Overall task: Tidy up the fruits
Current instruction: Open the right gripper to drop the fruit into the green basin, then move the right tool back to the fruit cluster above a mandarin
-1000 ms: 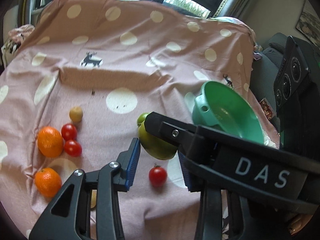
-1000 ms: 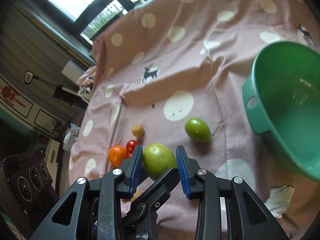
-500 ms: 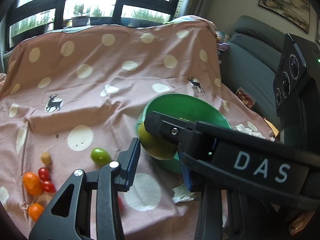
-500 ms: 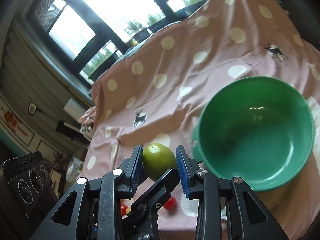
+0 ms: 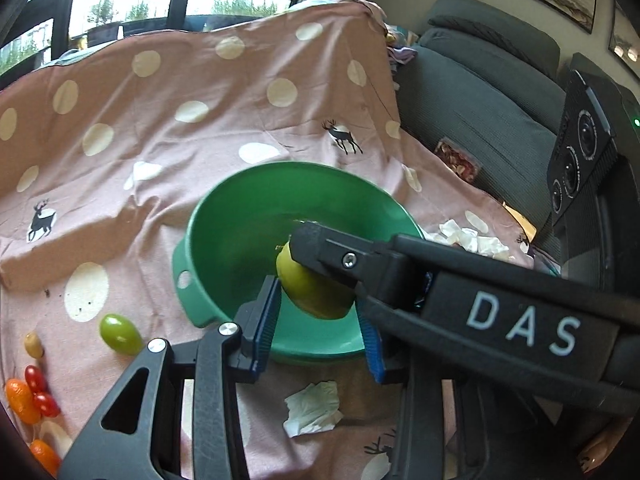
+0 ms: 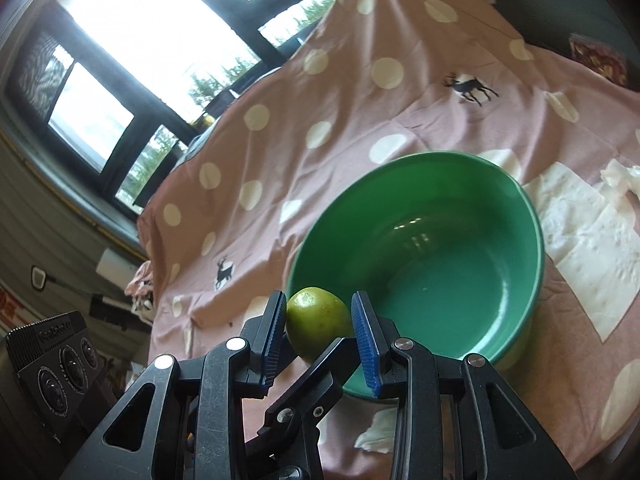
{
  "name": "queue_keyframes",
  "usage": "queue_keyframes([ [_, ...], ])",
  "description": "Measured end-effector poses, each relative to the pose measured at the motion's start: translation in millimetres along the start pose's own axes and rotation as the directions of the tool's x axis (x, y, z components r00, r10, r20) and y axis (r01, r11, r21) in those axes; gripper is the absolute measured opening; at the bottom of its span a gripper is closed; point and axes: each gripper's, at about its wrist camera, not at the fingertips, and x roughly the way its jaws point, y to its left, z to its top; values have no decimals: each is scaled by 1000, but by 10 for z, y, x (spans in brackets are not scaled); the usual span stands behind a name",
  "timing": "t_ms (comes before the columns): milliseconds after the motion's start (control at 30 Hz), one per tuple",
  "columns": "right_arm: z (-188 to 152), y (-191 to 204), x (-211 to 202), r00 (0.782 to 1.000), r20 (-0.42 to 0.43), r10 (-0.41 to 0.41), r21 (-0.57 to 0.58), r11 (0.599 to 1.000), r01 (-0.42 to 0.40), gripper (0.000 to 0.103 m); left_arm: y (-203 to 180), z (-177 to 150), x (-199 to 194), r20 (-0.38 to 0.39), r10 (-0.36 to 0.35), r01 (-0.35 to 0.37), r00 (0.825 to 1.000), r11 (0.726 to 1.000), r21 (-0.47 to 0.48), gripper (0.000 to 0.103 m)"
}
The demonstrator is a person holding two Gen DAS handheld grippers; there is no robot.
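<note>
Right tool (image 6: 319,334) pinches a yellow-green fruit (image 6: 316,320) between its blue pads, over the near rim of the green bowl (image 6: 472,280). Left tool (image 5: 316,320) spread, gripping nothing; the right tool's arm crosses it. A crumpled tissue (image 5: 314,402) lies at 6 o'clock of the bowl; a green fruit (image 5: 120,334), tomatoes (image 5: 40,390) and oranges (image 5: 20,400) at 8 o'clock. Pink spotted cloth (image 5: 200,92) covers the table (sofa (image 5: 480,92) beyond). A second ago the bowl sat far right, the fruit clear of it.

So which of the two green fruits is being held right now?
The bigger yellow-green fruit, clamped between the right gripper's blue pads over the green bowl. The smaller green fruit lies loose on the cloth beside the bowl.
</note>
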Motion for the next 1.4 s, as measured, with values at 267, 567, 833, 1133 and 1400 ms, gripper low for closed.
queue_keyframes([
  [267, 8, -143, 49, 998, -10, -61, 46, 997, 61, 37, 29, -1, 200, -50, -66, 64, 997, 998, -28, 38],
  [567, -1, -222, 89, 993, -27, -114, 68, 991, 116, 37, 36, 0, 290, -68, -94, 90, 993, 994, -60, 35],
  [833, 16, -166, 27, 991, 13, -136, 64, 989, 135, 40, 136, -35, 49, -40, -41, 37, 998, 996, -83, 62],
  [1133, -13, 144, -26, 994, 59, -97, -15, 995, 98, 64, 793, -232, -765, 50, 211, -190, 976, 941, -279, 83],
  [1400, -204, 730, 232, 998, -40, 53, -144, 988, -59, 70, 1668, -683, -1498, 31, 501, -411, 865, 742, -530, 86],
])
